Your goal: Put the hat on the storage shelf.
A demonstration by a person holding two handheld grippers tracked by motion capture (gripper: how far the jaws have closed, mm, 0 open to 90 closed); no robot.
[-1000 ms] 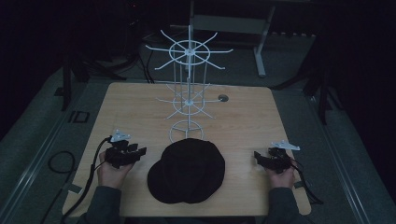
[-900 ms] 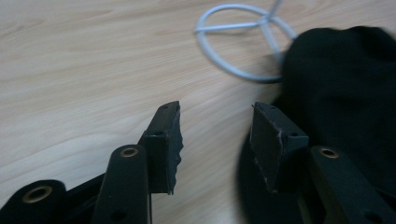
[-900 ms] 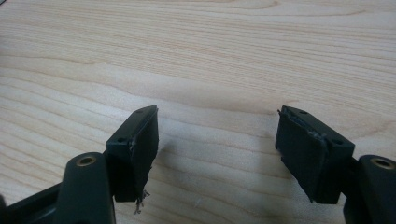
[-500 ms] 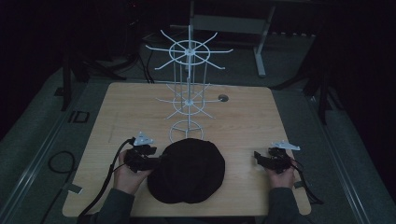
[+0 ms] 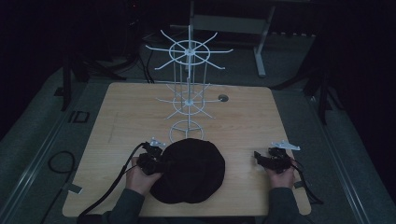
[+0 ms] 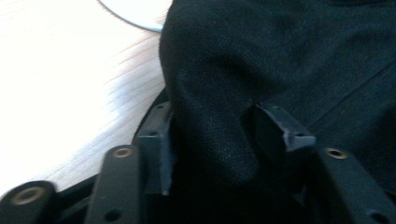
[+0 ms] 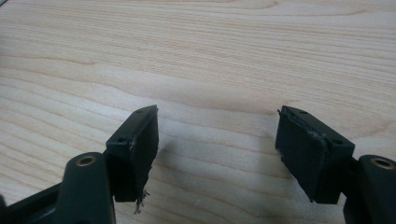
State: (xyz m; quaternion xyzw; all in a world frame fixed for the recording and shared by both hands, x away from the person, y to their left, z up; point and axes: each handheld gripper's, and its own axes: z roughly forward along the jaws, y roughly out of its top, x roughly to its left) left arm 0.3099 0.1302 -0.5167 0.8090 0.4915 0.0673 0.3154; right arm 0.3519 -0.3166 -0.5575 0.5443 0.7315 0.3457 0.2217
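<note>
I see a black cap lying on the wooden table, close to the near edge and about midway along it. It is a dark woven fabric, rounded and soft, with a seam line running across it in the left gripper view. My left gripper sits at the cap's left edge, touching it, with the person's left hand behind it near the table's near edge. In the left gripper view a fold of the cap's cloth bulges up between the two jaws, which stand at a middling gap on either side of it; I cannot tell whether they press it.

My right gripper rests toward the near right corner, well apart from the cap, its jaws spread wide with only bare wood between them.

Farther back, a white wire rack stands upright at the table's middle, its ring base just beyond the cap's far edge.
</note>
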